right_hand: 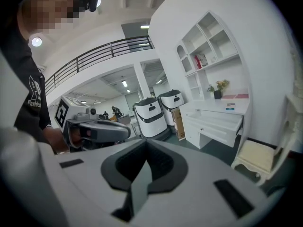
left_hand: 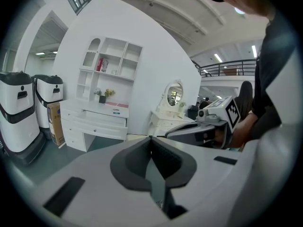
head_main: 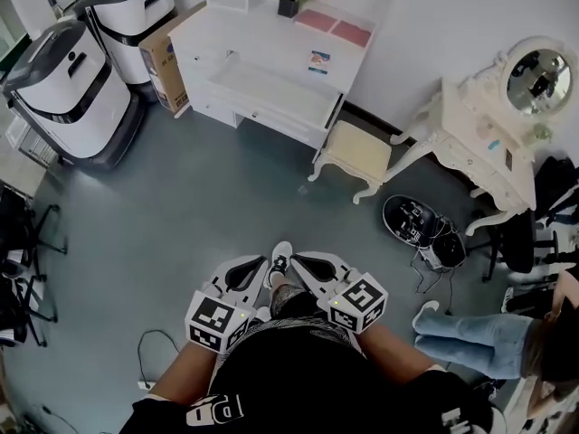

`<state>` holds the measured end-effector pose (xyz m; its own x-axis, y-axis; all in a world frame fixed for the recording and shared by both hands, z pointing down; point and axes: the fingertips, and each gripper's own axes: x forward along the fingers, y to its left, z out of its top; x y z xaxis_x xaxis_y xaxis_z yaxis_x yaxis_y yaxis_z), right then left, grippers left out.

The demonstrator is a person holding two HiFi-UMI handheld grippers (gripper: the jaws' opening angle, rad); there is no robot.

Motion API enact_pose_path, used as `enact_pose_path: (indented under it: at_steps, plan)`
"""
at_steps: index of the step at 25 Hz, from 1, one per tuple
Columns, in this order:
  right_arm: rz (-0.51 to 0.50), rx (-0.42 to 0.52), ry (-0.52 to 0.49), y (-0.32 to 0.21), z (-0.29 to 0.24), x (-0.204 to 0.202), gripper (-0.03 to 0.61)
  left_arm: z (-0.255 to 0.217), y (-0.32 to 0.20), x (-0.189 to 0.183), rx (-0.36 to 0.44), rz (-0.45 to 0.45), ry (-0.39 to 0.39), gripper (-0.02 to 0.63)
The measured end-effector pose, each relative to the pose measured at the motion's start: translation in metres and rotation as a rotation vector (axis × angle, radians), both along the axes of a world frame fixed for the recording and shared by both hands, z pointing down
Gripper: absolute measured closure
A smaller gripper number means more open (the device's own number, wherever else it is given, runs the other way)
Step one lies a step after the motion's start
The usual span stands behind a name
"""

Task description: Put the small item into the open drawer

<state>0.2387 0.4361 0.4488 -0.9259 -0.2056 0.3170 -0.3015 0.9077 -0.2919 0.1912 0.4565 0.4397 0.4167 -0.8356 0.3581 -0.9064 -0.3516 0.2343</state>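
The small item [head_main: 318,61], a little printed piece whose kind is too small to tell, lies on top of the white desk [head_main: 231,34] at the far side of the room. It sits just behind the open drawer [head_main: 271,84], which stands pulled out toward the near side. A cream stool [head_main: 355,152] stands right of the drawer. Further right is a white dressing table [head_main: 470,138] with a round mirror. Two white-and-black machines [head_main: 72,89] stand at the far left beside a cardboard box [head_main: 167,57]. Well apart from the desk, near the person's waist, the left gripper [head_main: 262,268] and right gripper [head_main: 297,260] sit side by side. Each has its jaws pressed together with nothing between them.
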Motion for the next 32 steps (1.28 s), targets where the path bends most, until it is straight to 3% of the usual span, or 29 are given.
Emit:
enact_pose_path:
  at_steps: [5,13,22,32]
  plan:
    - [-0.015,0.028,-0.013,-0.065,-0.009,-0.036,0.571,-0.012,-0.051,-0.036,0.002,-0.019,-0.015,0.600]
    - [0.014,0.055,-0.052,-0.182,-0.032,-0.068,0.571,-0.040,-0.176,-0.080,0.045,-0.042,-0.053,0.600]
    - [0.033,0.048,-0.041,-0.279,-0.021,-0.080,0.571,-0.033,-0.277,-0.087,0.038,-0.024,-0.057,0.600]
    - [0.107,0.022,-0.050,-0.336,-0.021,-0.073,0.571,-0.030,-0.334,-0.084,0.010,0.026,-0.059,0.600]
